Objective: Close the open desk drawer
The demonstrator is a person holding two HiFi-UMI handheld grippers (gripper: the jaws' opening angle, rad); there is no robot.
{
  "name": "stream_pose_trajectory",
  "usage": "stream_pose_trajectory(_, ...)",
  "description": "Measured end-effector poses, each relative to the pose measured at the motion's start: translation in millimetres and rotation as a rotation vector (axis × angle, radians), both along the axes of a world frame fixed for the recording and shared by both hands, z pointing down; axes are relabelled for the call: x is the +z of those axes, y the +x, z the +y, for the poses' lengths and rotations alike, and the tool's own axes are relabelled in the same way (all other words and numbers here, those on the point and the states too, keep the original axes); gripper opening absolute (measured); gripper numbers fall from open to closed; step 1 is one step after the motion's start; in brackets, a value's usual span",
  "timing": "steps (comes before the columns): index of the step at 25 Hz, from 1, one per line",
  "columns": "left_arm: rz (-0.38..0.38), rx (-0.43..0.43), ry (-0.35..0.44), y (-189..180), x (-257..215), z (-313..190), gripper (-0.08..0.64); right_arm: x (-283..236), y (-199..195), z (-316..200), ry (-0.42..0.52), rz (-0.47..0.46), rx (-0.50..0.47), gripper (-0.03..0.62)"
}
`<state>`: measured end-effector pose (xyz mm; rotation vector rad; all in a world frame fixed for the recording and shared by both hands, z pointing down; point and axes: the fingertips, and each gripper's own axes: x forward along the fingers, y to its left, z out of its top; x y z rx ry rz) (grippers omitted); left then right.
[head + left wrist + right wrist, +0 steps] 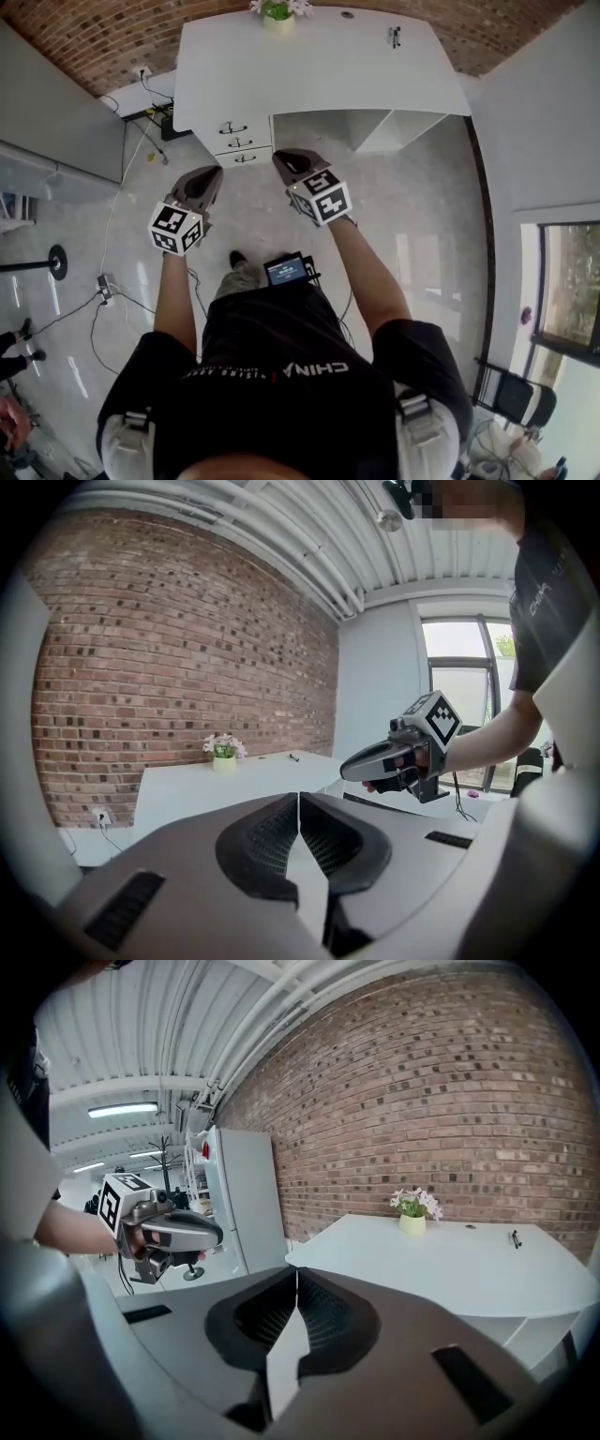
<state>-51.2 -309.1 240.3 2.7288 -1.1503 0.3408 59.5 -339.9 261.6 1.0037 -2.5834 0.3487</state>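
White desk [319, 66] ahead; left hand-held gripper [299, 797], right hand-held gripper [297, 1272] closed.

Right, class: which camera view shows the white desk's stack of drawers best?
The head view: the three white drawer fronts with dark handles show plainly under the white desk top. Both gripper views show the desk's top, but no drawer front can be made out in either.

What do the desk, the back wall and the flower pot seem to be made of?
Desk: probably white laminate or painted board; smooth, even, matt.
Back wall: bare red brick; mortar joints show.
Flower pot: pale green, ceramic or plastic; too small to tell.
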Motion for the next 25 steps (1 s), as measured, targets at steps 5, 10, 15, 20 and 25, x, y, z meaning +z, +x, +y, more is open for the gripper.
stream_pose_trajectory(5, -0.033, -0.023, -0.04, -5.6, 16.7, 37.1, 0.012, 12.5, 8.9, 29.1, -0.022, 0.004, 0.008, 0.015)
stream_pose_trajectory(10, -0.052, -0.016, -0.031, -12.1, 16.7, 64.0, 0.012, 14.2, 6.8, 62.2, -0.021, 0.001, 0.03, 0.015)
stream_pose_trajectory(15, -0.069, -0.004, -0.011, -25.7, 17.6, 111.9, 0.012, 18.8, -8.2, 106.2, -0.024, 0.013, 0.037, 0.015)
stream_pose_trajectory(20, -0.087, -0.031, -0.023, -61.0, 26.5, 172.5, 0.012, 21.8, -40.4, 161.7, -0.024, 0.023, 0.035, 0.015)
stream_pose_trajectory(25, -0.104, -0.026, -0.034, -82.7, 37.2, 235.9, 0.012, 29.2, -61.6, 227.4, -0.033, 0.042, 0.036, 0.015)
